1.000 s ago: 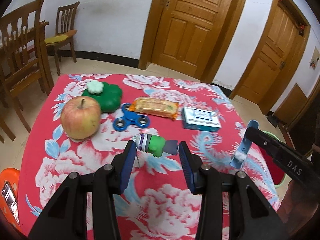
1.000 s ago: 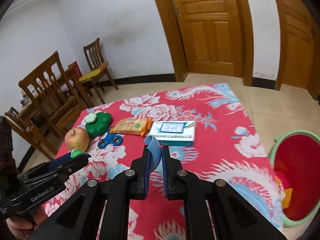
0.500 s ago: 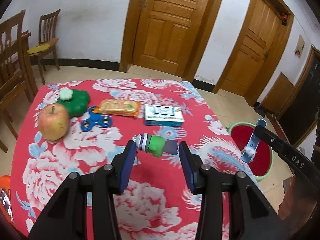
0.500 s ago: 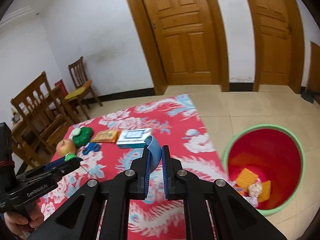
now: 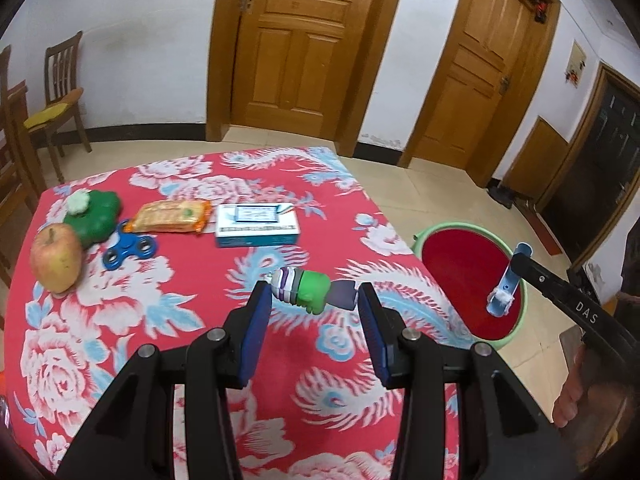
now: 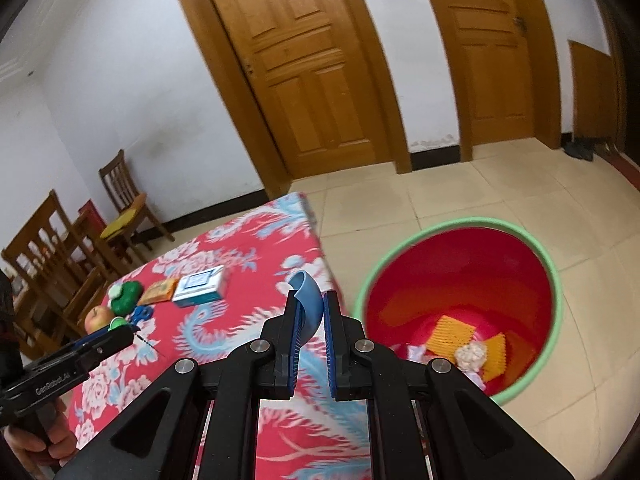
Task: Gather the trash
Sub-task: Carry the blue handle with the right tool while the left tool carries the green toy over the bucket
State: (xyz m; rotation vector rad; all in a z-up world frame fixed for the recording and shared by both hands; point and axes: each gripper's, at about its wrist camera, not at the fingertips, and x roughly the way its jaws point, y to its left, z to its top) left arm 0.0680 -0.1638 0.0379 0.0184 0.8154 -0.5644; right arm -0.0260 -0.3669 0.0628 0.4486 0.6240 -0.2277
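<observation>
My left gripper (image 5: 314, 300) is shut on a small green, purple and white toy figure (image 5: 310, 290), held above the red flowered tablecloth (image 5: 180, 320). My right gripper (image 6: 311, 306) is shut on a blue curved plastic piece (image 6: 308, 300); in the left wrist view that piece (image 5: 506, 282) hangs over the red bin with a green rim (image 5: 460, 228). The bin (image 6: 456, 224) stands on the floor right of the table and holds orange and white scraps (image 6: 464, 340).
On the table lie an apple (image 5: 56, 260), a green toy (image 5: 94, 216), a blue fidget spinner (image 5: 130, 246), a cracker packet (image 5: 174, 216) and a white-blue box (image 5: 256, 224). Wooden chairs (image 5: 52, 96) stand at the left; wooden doors (image 5: 296, 48) behind.
Both grippers have swung right, keeping their loads. The right gripper has moved from over the table towards the bin, which now fills more of its view.
</observation>
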